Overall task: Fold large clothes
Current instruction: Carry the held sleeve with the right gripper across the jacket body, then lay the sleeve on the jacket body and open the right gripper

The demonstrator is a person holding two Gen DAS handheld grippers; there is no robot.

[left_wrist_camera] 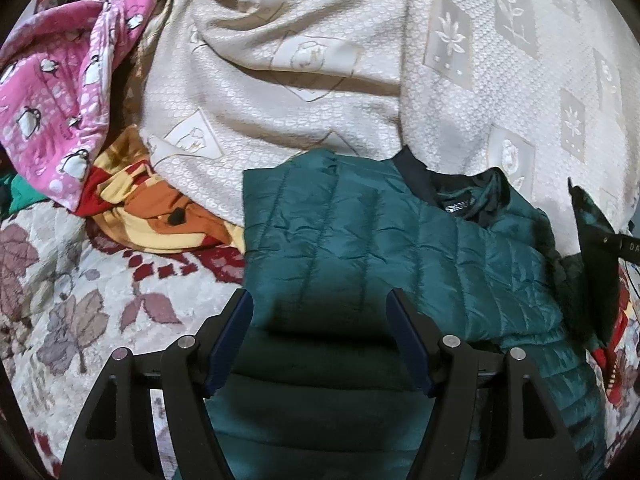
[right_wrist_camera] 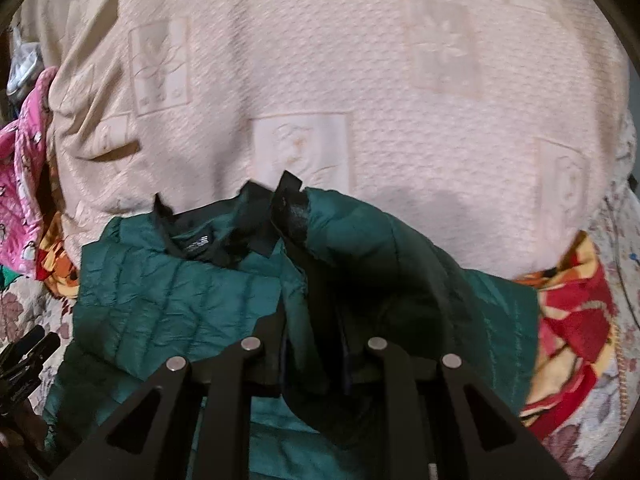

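A teal quilted puffer jacket (left_wrist_camera: 360, 224) lies on the bed, its black collar and label (left_wrist_camera: 456, 200) at the far side. My left gripper (left_wrist_camera: 320, 296) hovers open just above the jacket's near left part, with nothing pinched between its blue pads (left_wrist_camera: 232, 336). In the right wrist view the jacket (right_wrist_camera: 160, 292) has its right side lifted into a raised fold (right_wrist_camera: 380, 248). My right gripper (right_wrist_camera: 316, 320) is shut on that fold, and the cloth hides its fingertips. The lifted dark flap (left_wrist_camera: 592, 248) shows at the right edge of the left wrist view.
A cream embossed bedspread (left_wrist_camera: 320, 60) is bunched behind the jacket. A pink penguin-print garment (left_wrist_camera: 52, 92) and an orange, red and yellow blanket (left_wrist_camera: 160, 208) lie at the left. A floral cover (left_wrist_camera: 60, 300) spreads under the near left.
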